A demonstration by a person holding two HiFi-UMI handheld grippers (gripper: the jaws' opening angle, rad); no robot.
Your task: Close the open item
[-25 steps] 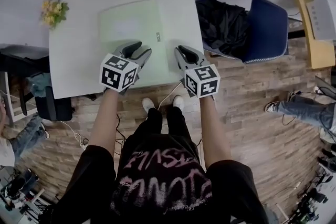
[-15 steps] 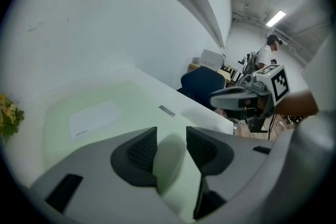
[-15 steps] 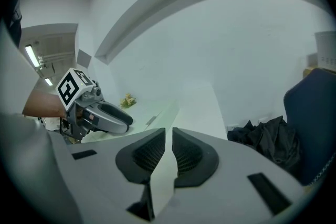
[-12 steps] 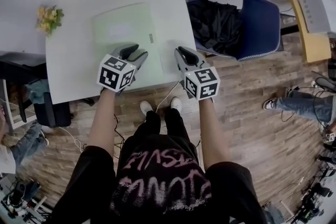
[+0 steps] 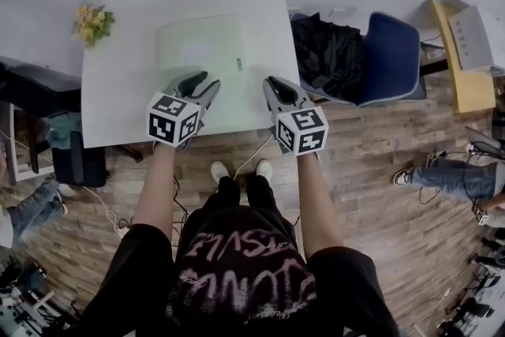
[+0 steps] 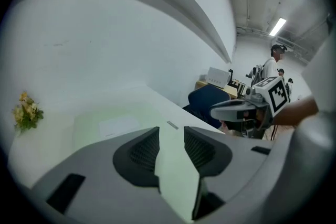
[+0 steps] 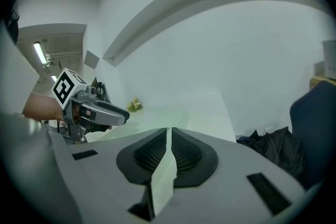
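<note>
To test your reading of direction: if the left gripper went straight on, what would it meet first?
Likely the folder: its edge sits between the left gripper's closing jaws.

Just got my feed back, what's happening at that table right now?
A person stands at the white table working on the pale green folder, which lies open on it. The near edge of its cover sits between the jaws of both tools, and both pairs of jaws are closing. The right gripper already pinches the sheet, while the left gripper stands wider around it. The folder is not yet closed.
</note>
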